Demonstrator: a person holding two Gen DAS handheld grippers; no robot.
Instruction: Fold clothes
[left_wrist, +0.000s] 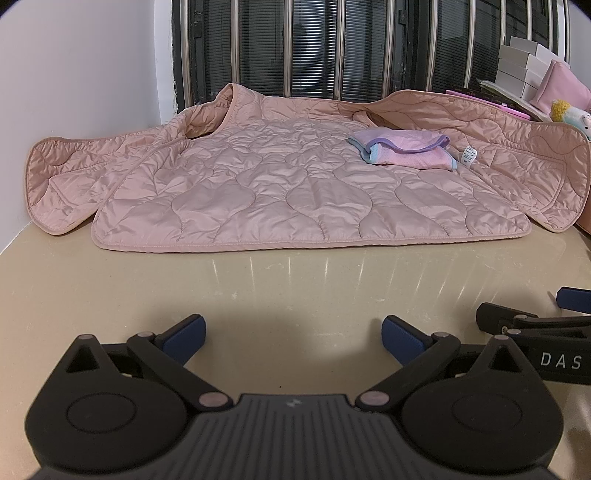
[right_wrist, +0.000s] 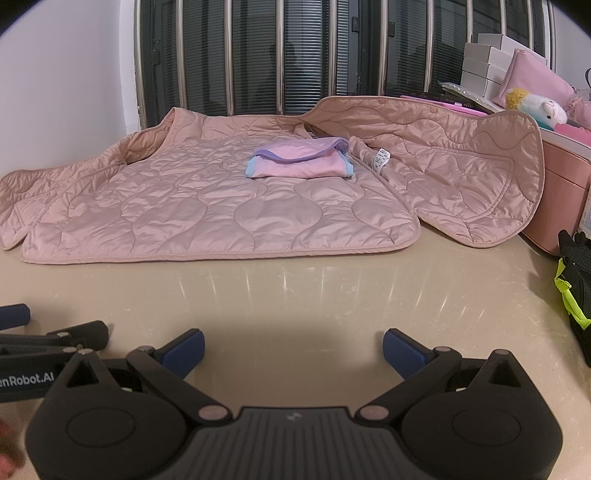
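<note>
- Pink quilted jacket (left_wrist: 280, 184) lies spread open on the beige table (left_wrist: 258, 295), back panel flat, reaching to the table's far edge under the barred window (left_wrist: 332, 44).
- One front panel flops out toward the table's left edge by the white wall (left_wrist: 74, 55); the other drapes up on the right against a pink box (right_wrist: 561, 192).
- On top of the jacket, toward its far right part, sits a small folded garment (left_wrist: 402, 149), pink with purple and light-blue trim. A white care label (left_wrist: 469, 157) pokes up just beside it.
- Left gripper (left_wrist: 293, 334) hangs over bare table near the near edge, blue-padded fingers (left_wrist: 188, 332) spread wide, nothing between them, well short of the jacket hem.
- Right gripper (right_wrist: 293, 347) sits level beside it, also spread wide and holding nothing, its pads (right_wrist: 400, 347) above bare tabletop.
- Each gripper peeks into the other's view at the side, so they are close together.
- Far right corner: stacked white boxes (right_wrist: 480, 62), a pink pouch (right_wrist: 532, 74), a plush toy (right_wrist: 535, 105).
- At the table's right edge, a black and neon-yellow glove (right_wrist: 576, 280).
</note>
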